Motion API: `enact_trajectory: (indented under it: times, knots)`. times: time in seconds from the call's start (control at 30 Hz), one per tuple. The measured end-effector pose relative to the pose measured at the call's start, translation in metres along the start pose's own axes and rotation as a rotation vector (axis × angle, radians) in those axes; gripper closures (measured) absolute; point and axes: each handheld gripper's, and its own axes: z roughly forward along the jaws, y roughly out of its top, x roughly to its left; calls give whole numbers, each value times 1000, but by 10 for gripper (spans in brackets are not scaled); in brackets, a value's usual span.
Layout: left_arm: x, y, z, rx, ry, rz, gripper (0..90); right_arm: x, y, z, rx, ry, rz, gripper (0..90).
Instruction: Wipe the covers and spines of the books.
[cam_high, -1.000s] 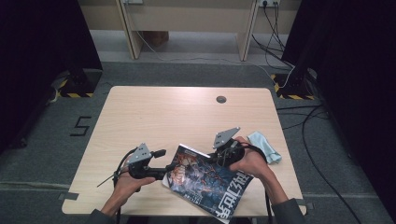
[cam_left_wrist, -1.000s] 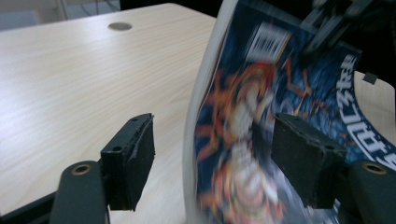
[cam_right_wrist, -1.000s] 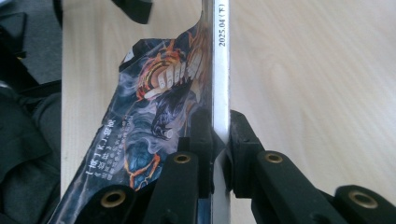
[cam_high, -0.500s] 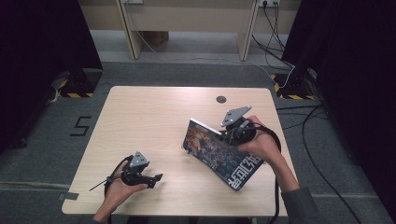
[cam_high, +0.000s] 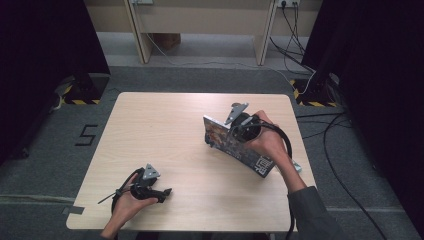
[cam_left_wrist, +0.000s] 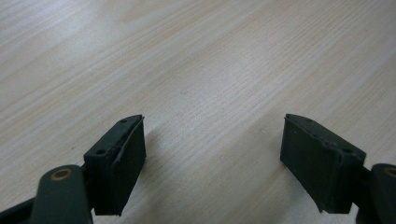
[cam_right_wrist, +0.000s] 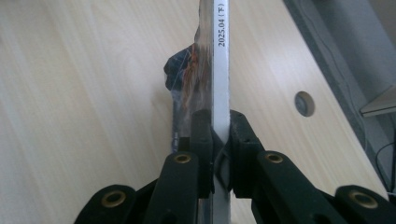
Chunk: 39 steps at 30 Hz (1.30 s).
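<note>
Now gripping the magazine alone at centre right, right gripper clamped on its spine, tilted up off the table; left gripper, lower left, just opening, nothing between its jaws.

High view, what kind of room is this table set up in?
Probably a lab or recording studio bay rather than a home: the pale wooden table stands alone on grey carpet, black curtains hang on both sides, and yellow-black hazard tape marks the floor beside loose black cables.
</note>
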Motion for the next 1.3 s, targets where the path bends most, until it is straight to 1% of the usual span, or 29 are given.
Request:
enact_trajectory:
  times: [0.03, 0.07, 0.1, 0.13, 0.17, 0.2, 0.27, 0.33, 0.43, 0.5, 0.53, 0.57, 0.6, 0.63, 0.67, 0.7, 0.77, 0.8, 0.83, 0.87, 0.9, 0.93, 1.0, 1.1, 1.13, 1.23, 1.27, 1.3]
  knots:
    - [0, 0, 0, -1, -2, -7, 218, 4, 1, 3, 10, 9, -14, 832]
    - [0, 0, 0, 1, -3, -9, 219, 8, 2, 5, 25, 24, -20, 830]
    - [1, 0, 0, -1, -4, -9, 219, 11, 4, 6, 25, 38, -18, 831]
    - [0, -1, 0, -1, -4, -9, 219, 12, 4, 5, 7, 51, -15, 831]
    - [0, -1, 0, 0, -3, -10, 217, 14, 5, 4, 1, 64, -7, 830]
    - [0, -1, 0, -1, -3, -12, 215, 16, 5, 4, 0, 79, 12, 831]
    - [1, -1, 0, -1, -2, -12, 211, 21, 5, 3, 3, 92, -15, 830]
    - [1, -1, 1, -4, 0, -17, 207, 28, 6, 3, 5, 114, -18, 830]
    - [1, -1, 1, -6, 4, -17, 204, 34, 5, 2, 3, 125, -14, 829]
    - [1, -2, 1, -8, 6, -17, 198, 38, 4, 1, -7, 129, -36, 829]
    - [1, -2, 1, -12, 6, -20, 195, 40, 3, 1, -9, 137, -35, 829]
    - [0, -2, 1, -13, 7, -20, 192, 43, 2, 0, -4, 144, -20, 829]
    - [0, -2, 1, -13, 8, -20, 190, 44, 2, 0, -11, 144, -37, 829]
    - [0, -2, 1, -14, 8, -20, 188, 47, 1, 0, -7, 145, -28, 829]
    - [0, -2, 1, -12, 8, -19, 188, 48, 1, 0, -11, 145, -42, 828]
    - [0, -2, 1, -13, 9, -19, 188, 51, 0, 0, -9, 150, -35, 827]
    - [0, -2, 1, -12, 9, -19, 187, 58, -1, 1, -11, 147, -54, 829]
    - [1, -2, 1, -9, 9, -16, 187, 63, -2, 1, 2, 160, -52, 829]
    - [1, -2, 1, -10, 8, -18, 186, 67, -3, 4, -6, 160, -71, 830]
    - [1, -2, 1, -10, 8, -18, 186, 72, -4, 6, -1, 151, -85, 830]
    - [0, -2, 1, -12, 8, -20, 186, 77, -5, 8, 8, 165, -96, 829]
    - [0, -2, 1, -12, 8, -20, 186, 81, -6, 11, 16, 180, -94, 829]
    - [1, -2, 1, -10, 9, -18, 183, 89, -9, 17, 19, 196, -115, 829]
    - [1, -2, 1, -13, 9, -21, 183, 97, -13, 23, 14, 213, -130, 829]
    - [1, -2, 1, -13, 10, -22, 182, 99, -15, 25, 15, 216, -133, 829]
    - [0, -2, 2, -14, 13, -24, 182, 108, -21, 31, 15, 229, -123, 828]
    - [0, -2, 2, -15, 13, -25, 182, 110, -23, 34, 11, 231, -131, 827]
    - [0, -2, 2, -15, 13, -25, 181, 114, -26, 36, 17, 236, -114, 826]
